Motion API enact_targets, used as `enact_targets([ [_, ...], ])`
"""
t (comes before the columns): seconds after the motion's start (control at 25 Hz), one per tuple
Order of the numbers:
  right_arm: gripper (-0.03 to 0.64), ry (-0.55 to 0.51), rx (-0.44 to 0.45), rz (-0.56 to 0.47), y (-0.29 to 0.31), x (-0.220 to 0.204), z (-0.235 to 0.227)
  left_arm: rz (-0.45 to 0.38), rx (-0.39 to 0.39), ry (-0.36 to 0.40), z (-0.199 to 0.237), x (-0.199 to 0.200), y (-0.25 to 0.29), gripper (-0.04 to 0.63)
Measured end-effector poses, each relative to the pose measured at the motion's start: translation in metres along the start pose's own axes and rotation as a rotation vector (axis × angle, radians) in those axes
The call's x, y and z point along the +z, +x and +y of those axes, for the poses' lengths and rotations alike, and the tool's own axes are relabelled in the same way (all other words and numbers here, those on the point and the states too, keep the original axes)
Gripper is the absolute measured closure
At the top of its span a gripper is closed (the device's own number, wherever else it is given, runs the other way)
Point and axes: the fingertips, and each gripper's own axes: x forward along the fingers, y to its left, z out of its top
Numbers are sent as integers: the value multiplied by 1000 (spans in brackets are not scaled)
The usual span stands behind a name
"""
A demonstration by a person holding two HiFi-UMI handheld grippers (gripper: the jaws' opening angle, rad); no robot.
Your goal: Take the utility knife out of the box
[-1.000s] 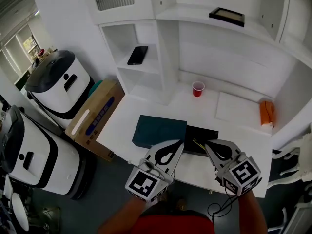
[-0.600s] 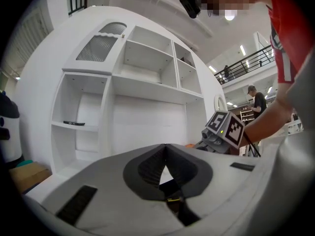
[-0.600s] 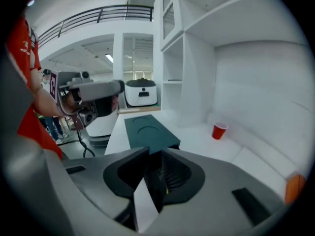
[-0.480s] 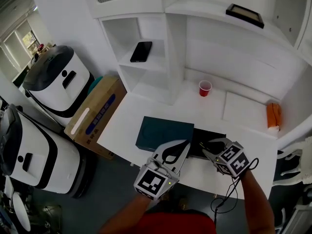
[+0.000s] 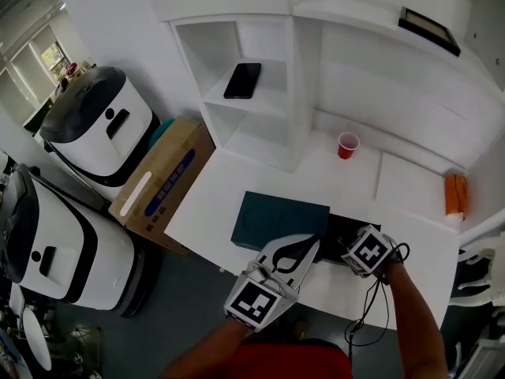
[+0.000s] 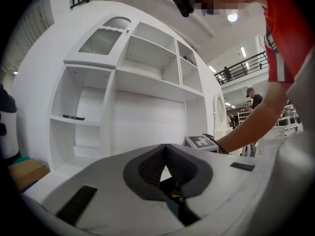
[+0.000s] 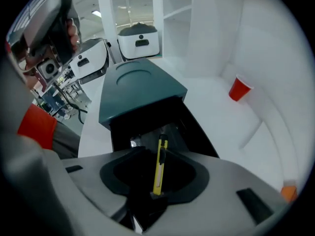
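An open black box (image 5: 338,229) sits on the white table (image 5: 213,204), with its dark teal lid (image 5: 276,221) lying to its left. In the right gripper view a yellow utility knife (image 7: 158,165) lies inside the black box (image 7: 147,124), beside the teal lid (image 7: 138,90). My right gripper (image 5: 353,249) points steeply down into the box. Its jaws (image 7: 155,157) are opening, and the knife lies between them untouched. My left gripper (image 5: 310,243) hovers level at the table's near edge just left of the box, shut on nothing (image 6: 165,146). The head view does not show the knife.
A red cup (image 5: 346,144) stands at the back of the table, and an orange object (image 5: 454,194) lies at the far right. A phone (image 5: 242,80) rests on a shelf. A cardboard box (image 5: 162,184) and white machines (image 5: 95,129) stand on the floor to the left.
My right gripper has dropped and tipped downward into the black box, and its jaws have spread apart. The left gripper has drifted a little forward and lower.
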Motion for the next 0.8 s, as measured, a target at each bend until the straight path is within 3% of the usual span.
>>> enact_targets([
  [0.16, 460, 21, 5, 61, 14, -9, -2, -2, -14, -11, 3, -2, 1, 590],
  [0.44, 472, 70, 76, 55, 17, -10, -3, 0, -44, 7, 8, -5, 6, 590],
  [0.6, 516, 55, 74, 64, 17, -10, -1, 15, -40, -30, 9, -7, 5, 589],
  [0.8, 538, 22, 59, 79, 14, -8, 3, 20, -37, -7, 13, -10, 1, 589],
])
